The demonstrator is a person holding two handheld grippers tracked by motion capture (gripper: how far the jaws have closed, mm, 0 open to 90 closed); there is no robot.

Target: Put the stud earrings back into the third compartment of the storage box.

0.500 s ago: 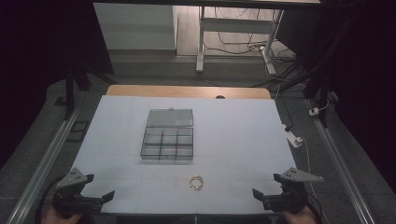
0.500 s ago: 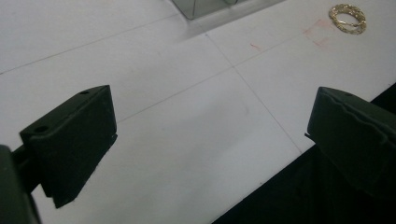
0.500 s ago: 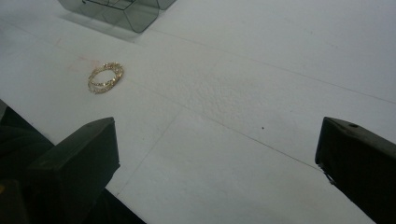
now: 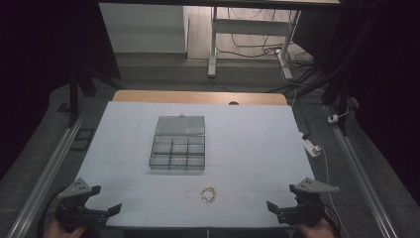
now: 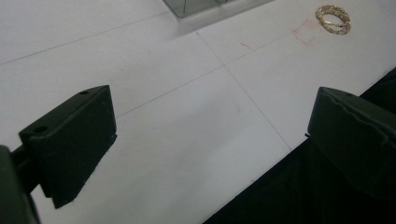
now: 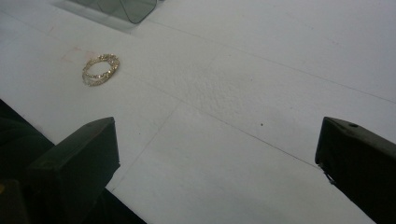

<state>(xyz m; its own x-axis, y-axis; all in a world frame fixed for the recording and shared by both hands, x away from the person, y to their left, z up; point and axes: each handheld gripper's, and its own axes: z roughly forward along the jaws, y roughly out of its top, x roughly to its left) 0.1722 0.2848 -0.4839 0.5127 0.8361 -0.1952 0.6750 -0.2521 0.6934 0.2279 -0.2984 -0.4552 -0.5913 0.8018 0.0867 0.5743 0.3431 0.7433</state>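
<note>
nothing has moved since the earlier frame: both grippers, left and right, hover at the bench's near edge, fingers wide and empty; the gold bracelet lies between them, just before the clear organizer box.

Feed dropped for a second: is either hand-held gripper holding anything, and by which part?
Nothing is held. The left hand-held gripper and right hand-held gripper are both open over the table's near edge; the bracelet lies untouched.

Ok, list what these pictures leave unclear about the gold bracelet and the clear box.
- Gold bracelet: too small in the high view to tell one loop from two.
- Clear box: compartment contents unreadable in the high view.
- Same box in the right gripper view: cut off by the top edge.
</note>
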